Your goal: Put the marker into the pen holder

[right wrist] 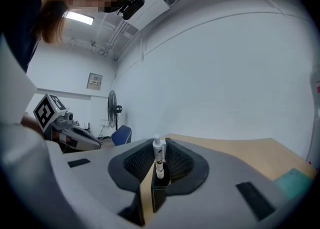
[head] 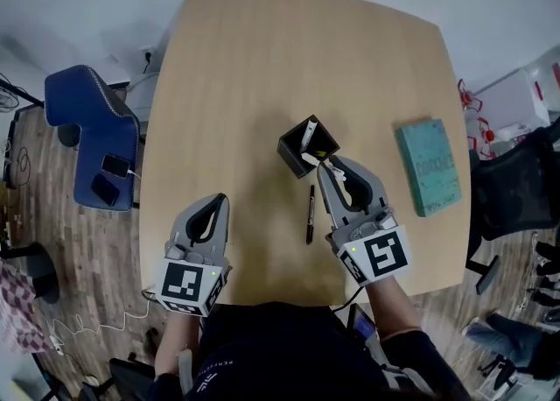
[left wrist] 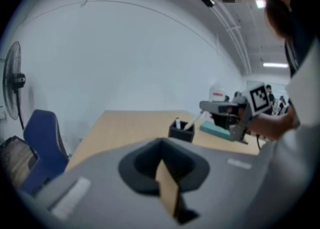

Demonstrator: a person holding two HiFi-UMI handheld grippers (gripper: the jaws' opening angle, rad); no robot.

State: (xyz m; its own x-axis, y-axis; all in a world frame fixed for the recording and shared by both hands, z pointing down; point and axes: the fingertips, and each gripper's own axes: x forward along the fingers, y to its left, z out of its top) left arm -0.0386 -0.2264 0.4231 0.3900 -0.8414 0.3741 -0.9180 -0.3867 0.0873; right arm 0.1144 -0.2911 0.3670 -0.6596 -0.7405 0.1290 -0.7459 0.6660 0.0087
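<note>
Right gripper (head: 323, 165): jaws clamped on the white marker (right wrist: 158, 149), gripping its upper part.
Marker: lower end at the mouth of the holder (head: 291, 158), on the corner nearest the right gripper. Whether the tip is past the rim, I cannot tell.
Marker axis: steep but tilted, with the top leaning back toward the near edge of the table (head: 245, 66).
Holder: mid-table, slightly right of centre. A second marker (head: 308, 134) stands in it against the far side.
Key relation: the holder opening lies directly below and just ahead of the right jaws, so the nearer hand already has the job.
Left gripper (head: 220, 200): jaws together on nothing, resting near the near edge, well apart from the holder.
Pen (head: 310, 214): black, flat on the table between the grippers, long axis running near edge to far edge.
Judgement: next, straighten the marker, lower it and let go. The risk is snagging the rim or the second marker.
</note>
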